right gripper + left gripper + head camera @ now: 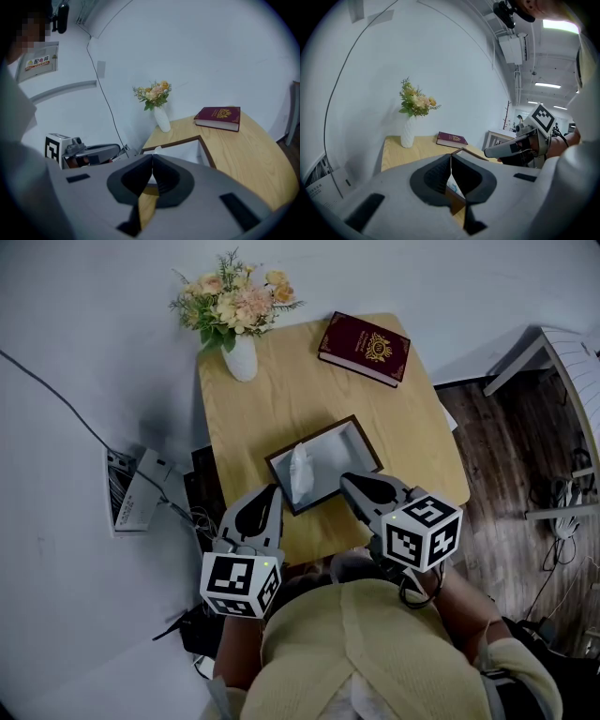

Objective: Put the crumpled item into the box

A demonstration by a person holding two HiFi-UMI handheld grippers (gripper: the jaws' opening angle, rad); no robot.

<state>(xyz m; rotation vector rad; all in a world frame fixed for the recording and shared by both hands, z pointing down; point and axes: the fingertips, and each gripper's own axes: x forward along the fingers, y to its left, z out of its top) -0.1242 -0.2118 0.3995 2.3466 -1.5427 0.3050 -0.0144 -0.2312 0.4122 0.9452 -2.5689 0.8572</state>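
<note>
The crumpled item (300, 474), white and creased like tissue, stands inside the dark-rimmed box (367, 448) on the desk (281, 381), towards its left side. The left gripper (272, 491) and right gripper (347, 482) hover at the box's near edge, jaws pressed together and holding nothing.

box (339, 454) 1 | crumpled item (300, 474) 1 | book (364, 348) 1 | flower vase (241, 357) 1 | table (281, 399) 1 | left gripper (275, 489) 1 | right gripper (346, 480) 1
</note>
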